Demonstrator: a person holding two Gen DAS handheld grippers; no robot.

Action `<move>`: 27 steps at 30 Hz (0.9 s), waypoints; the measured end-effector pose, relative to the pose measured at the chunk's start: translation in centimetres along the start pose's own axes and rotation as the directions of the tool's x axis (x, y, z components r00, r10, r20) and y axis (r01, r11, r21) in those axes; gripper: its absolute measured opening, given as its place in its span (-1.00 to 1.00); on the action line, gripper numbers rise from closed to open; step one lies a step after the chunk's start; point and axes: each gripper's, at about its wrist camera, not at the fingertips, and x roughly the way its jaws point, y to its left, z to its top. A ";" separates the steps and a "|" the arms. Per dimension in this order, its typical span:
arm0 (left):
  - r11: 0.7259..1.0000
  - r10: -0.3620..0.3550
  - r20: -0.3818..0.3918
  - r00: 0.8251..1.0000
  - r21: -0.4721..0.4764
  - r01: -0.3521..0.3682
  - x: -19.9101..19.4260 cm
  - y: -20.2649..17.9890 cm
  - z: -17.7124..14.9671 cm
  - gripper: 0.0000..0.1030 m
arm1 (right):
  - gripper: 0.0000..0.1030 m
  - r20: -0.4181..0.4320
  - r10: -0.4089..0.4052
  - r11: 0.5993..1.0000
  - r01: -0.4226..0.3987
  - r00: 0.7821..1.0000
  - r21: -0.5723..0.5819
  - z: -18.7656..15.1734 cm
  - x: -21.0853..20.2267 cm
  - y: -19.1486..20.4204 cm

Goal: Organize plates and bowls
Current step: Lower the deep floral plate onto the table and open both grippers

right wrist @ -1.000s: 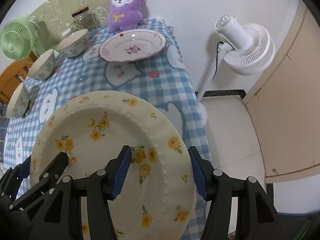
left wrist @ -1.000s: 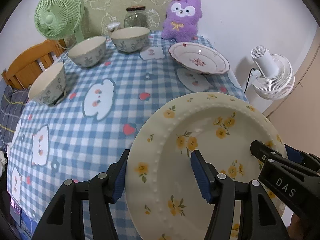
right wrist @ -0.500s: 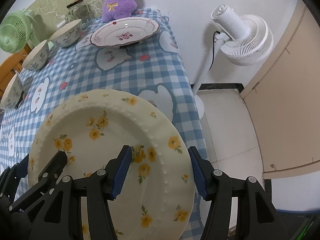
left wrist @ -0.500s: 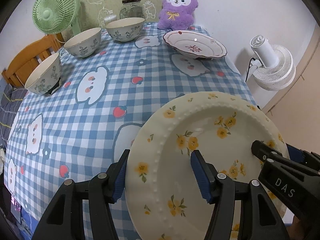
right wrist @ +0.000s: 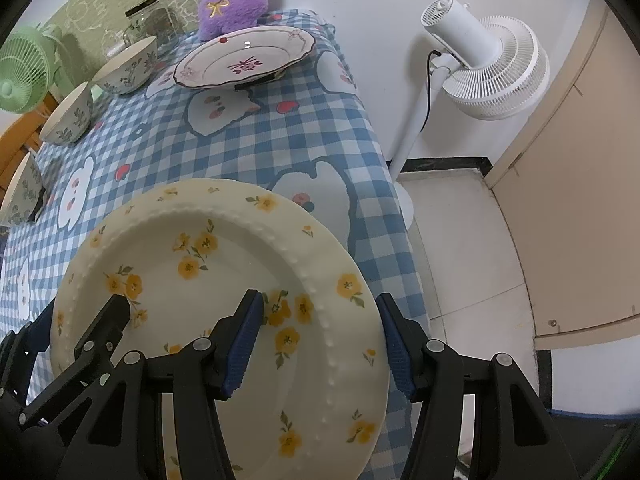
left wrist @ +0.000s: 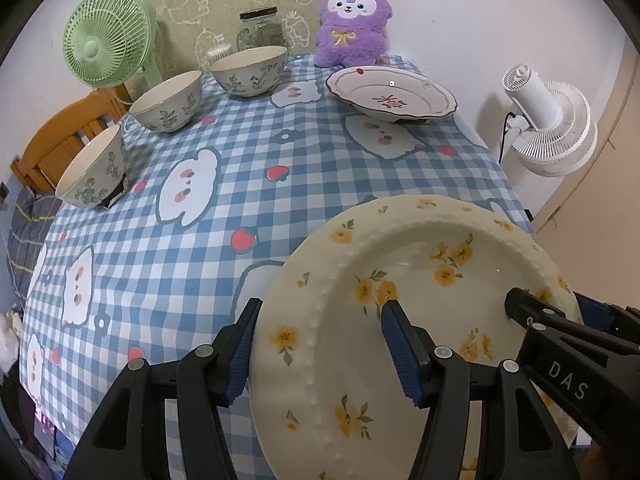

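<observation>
Left gripper point(left wrist: 320, 344): jaws partly open, straddling the left rim of the yellow-flower plate point(left wrist: 400, 300), one pad under the rim, one over the plate's well; firm grip not verifiable.
Right gripper point(right wrist: 320, 340): jaws partly open, straddling the right rim of the same plate; contact not verifiable.
Yellow-flower plate: near edge of the checked tablecloth point(left wrist: 240, 184), tilted, between both grippers.
Red-pattern plate point(left wrist: 390, 94): far right, in front of the purple plush point(left wrist: 352, 30).
Bowls point(left wrist: 170, 100): three in a row along the far left.
</observation>
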 end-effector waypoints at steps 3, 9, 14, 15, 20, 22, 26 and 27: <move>1.000 0.009 0.006 1.000 0.007 -0.009 0.1 -0.1 0.0 0.19 | 0.18 0.002 0.001 1.000 -0.001 1.000 0.004 0.0 0.1 0.0; 0.997 0.031 0.050 0.998 0.068 -0.035 0.0 -1.0 -0.3 0.19 | 0.19 0.018 -0.031 0.999 0.032 0.999 -0.032 -0.1 0.1 0.6; 0.998 0.044 0.042 0.998 0.050 -0.046 0.3 -1.0 -0.2 0.18 | 0.18 0.011 -0.022 0.999 0.023 1.000 -0.029 0.0 0.2 0.4; 0.998 0.042 0.040 0.998 0.049 -0.044 0.3 -0.9 -0.2 0.18 | 0.19 0.010 -0.020 0.999 0.020 1.000 -0.027 0.1 0.3 0.3; 0.998 0.035 0.031 0.999 0.056 -0.037 0.3 -1.0 -0.3 0.22 | 0.23 0.003 -0.016 0.999 0.016 1.000 -0.036 0.1 0.3 0.5; 0.997 0.040 0.028 0.999 0.062 -0.041 0.3 -1.0 -0.4 0.22 | 0.23 0.005 -0.012 0.999 0.013 1.000 -0.044 0.0 0.3 0.5; 0.997 0.047 0.022 0.999 0.068 -0.049 0.2 -1.1 -0.8 0.25 | 0.23 -0.010 0.000 0.999 -0.001 1.000 -0.041 -0.2 0.4 0.2; 0.997 0.049 0.020 0.999 0.067 -0.050 0.1 -1.1 -0.9 0.27 | 0.23 -0.020 0.009 0.999 -0.009 1.000 -0.034 -0.2 0.5 0.1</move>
